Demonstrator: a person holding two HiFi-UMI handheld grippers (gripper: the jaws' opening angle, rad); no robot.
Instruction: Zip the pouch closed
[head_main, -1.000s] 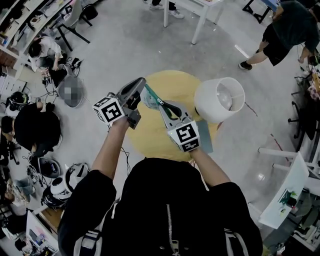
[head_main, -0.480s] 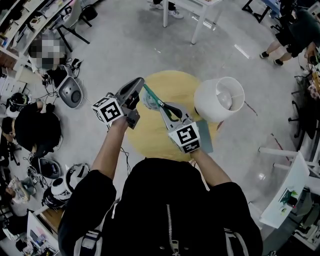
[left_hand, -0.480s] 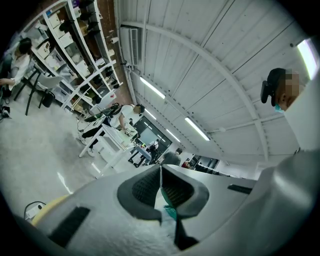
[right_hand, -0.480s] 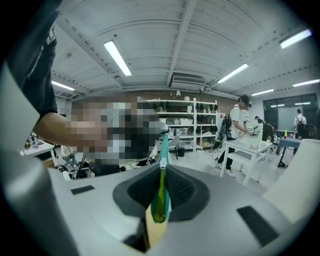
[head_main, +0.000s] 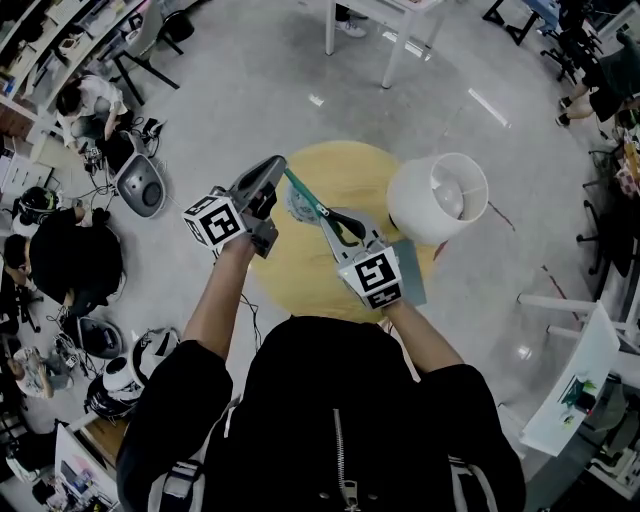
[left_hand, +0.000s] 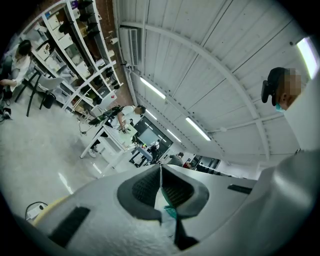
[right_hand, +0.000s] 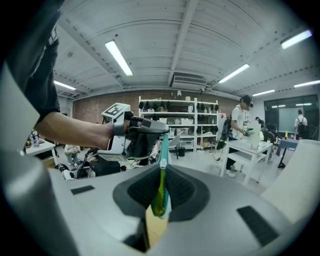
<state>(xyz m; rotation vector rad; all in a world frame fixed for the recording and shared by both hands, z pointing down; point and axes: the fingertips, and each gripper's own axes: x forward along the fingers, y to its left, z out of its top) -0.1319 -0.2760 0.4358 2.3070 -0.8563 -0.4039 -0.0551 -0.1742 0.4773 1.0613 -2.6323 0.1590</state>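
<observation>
Stretched taut in mid-air at frame centre between two tools: thin teal zip pouch (head_main: 303, 197). Clamped shut on its upper-left end, left tool (head_main: 281, 163); pinched shut on the zip edge toward lower right, right tool (head_main: 326, 216). Underneath, round yellow bench (head_main: 300, 275); at its right edge, white lampshade (head_main: 437, 198).

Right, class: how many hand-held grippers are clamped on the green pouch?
2. The left hand-held gripper pinches one end of the pouch; the right hand-held gripper grips the other end, nearer the person.
</observation>
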